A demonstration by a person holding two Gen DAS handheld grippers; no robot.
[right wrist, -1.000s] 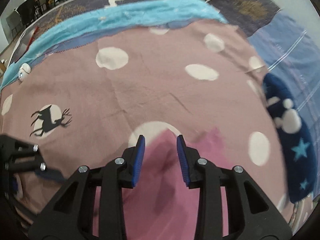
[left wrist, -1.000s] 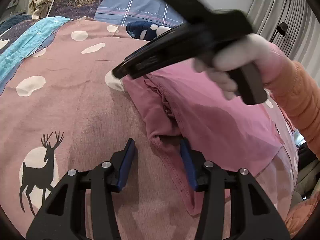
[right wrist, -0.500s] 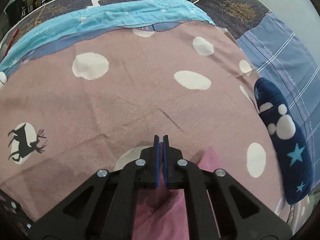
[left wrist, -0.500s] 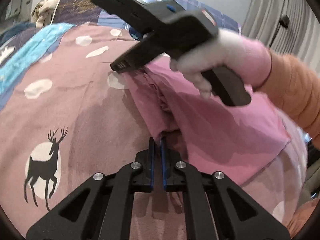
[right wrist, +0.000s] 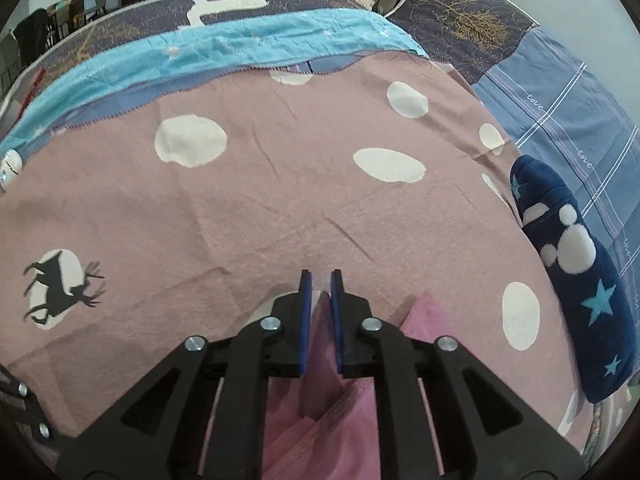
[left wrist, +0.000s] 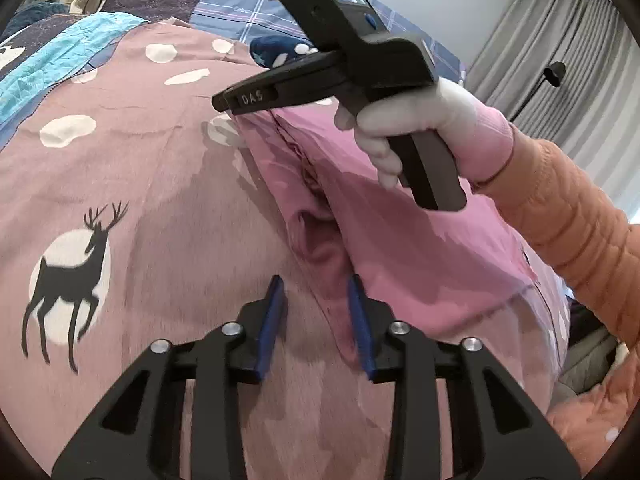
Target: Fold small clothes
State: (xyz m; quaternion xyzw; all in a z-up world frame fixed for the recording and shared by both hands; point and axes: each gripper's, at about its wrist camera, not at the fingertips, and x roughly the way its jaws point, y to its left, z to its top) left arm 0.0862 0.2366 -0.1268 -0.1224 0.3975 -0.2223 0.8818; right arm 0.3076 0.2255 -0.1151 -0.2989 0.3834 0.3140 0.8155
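Observation:
A small pink garment (left wrist: 420, 248) lies on the mauve bedspread (left wrist: 160, 184), its left edge bunched into a fold. My left gripper (left wrist: 314, 284) hangs low over the near end of that fold. Its jaws are opening, the fold lies loose between the blue pads (left wrist: 272, 312), and they do not press it. My right gripper (right wrist: 321, 280) is at the garment's far corner (right wrist: 320, 312), jaws opening by a narrow gap with a peak of pink cloth between them. In the left wrist view a gloved hand (left wrist: 404, 120) holds that right gripper (left wrist: 224, 102) above the garment.
A dark blue plush item with white dots and stars (right wrist: 572, 272) lies to the right at the bedspread's edge. A turquoise blanket strip (right wrist: 240, 52) and blue checked bedding (right wrist: 580, 120) lie beyond. An orange sleeve (left wrist: 568, 216) crosses the right side. Grey curtains (left wrist: 568, 60) hang behind.
A second ago both grippers stood open over the garment, then both shut on its edge. Now both sets of jaws have parted again, the left wider. The right gripper has lifted a little.

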